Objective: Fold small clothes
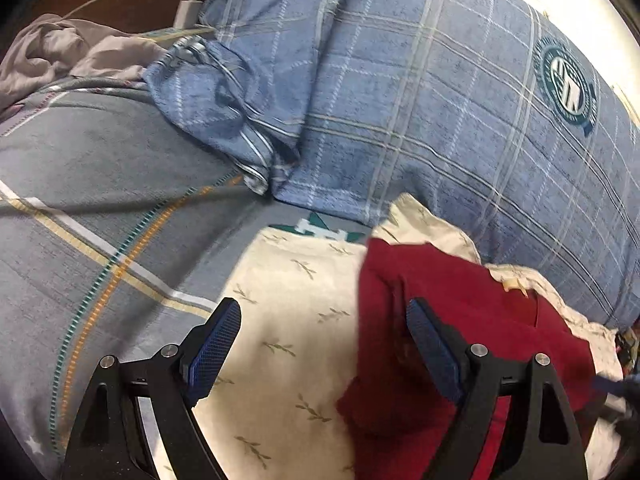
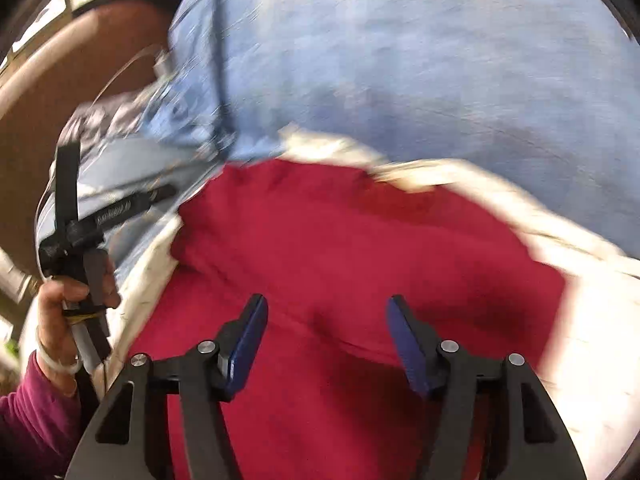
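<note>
Both grippers open, empty: left gripper (image 1: 324, 344) lower centre, straddling red garment's (image 1: 460, 320) left edge; right gripper (image 2: 326, 340) directly over it. Garment lies rumpled on cream cloth (image 1: 288, 292). Looks light, soft, limp; pinch hem or corner.

Garment (image 1: 460, 320): we see a deep red, plain, with no print; in the right wrist view it reads as a brighter crimson.
Cloth under it (image 1: 296, 320): we see cream with small olive-green leaf sprigs.
Quilt (image 1: 420, 100): we see mottled blue crossed by a pale white and beige check, with a round teal-and-white crest.
Bed sheet (image 1: 100, 184): we see grey-blue with white, mustard, orange-dashed and teal-dashed stripes.
Crumpled fabric (image 1: 60, 52): we see plain taupe grey.
Charger and cable (image 1: 186, 10): we see white.
Left gripper (image 1: 324, 344): we see black arms and blue textured pads.
Right gripper (image 2: 326, 340): we see black with blue pads.
Sleeve (image 2: 32, 412): we see magenta-purple.
</note>
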